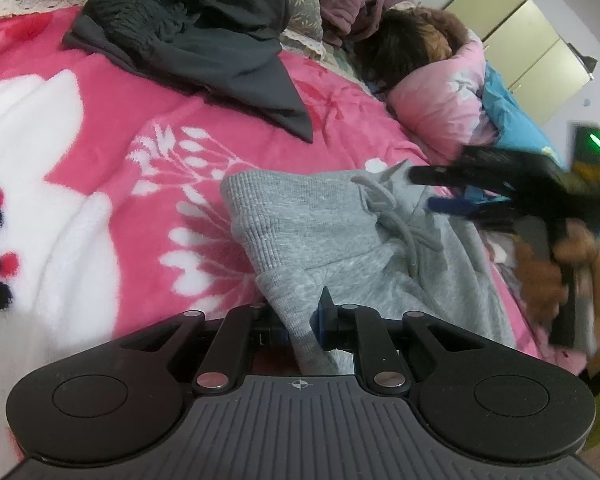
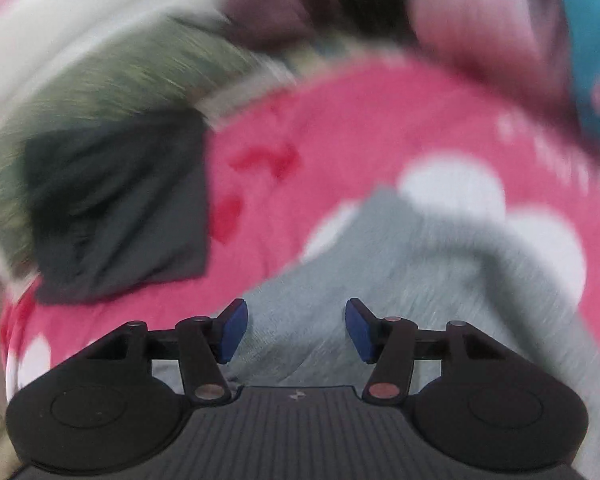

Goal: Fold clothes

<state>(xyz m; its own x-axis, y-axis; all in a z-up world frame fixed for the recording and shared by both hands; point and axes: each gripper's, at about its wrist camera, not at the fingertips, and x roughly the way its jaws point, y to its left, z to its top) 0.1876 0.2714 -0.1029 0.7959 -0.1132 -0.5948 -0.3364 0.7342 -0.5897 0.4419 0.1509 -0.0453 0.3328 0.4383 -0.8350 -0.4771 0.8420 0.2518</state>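
- Now, in the left wrist view, the left gripper (image 1: 300,328) pinches the ribbed waistband of the grey sweatpants (image 1: 340,240) at lower centre, jaws nearly together on the cloth; that hold should stay firm as an anchor.
- At right, blurred, the right gripper (image 1: 428,188) hangs over the drawstring (image 1: 400,232).
- In the right wrist view, the right gripper (image 2: 296,332) stands about half open and empty above the sweatpants (image 2: 400,280) on the pink blanket (image 2: 340,140); it likely needs a fresh edge before folding, clear of the dark garment (image 2: 120,208) at left.
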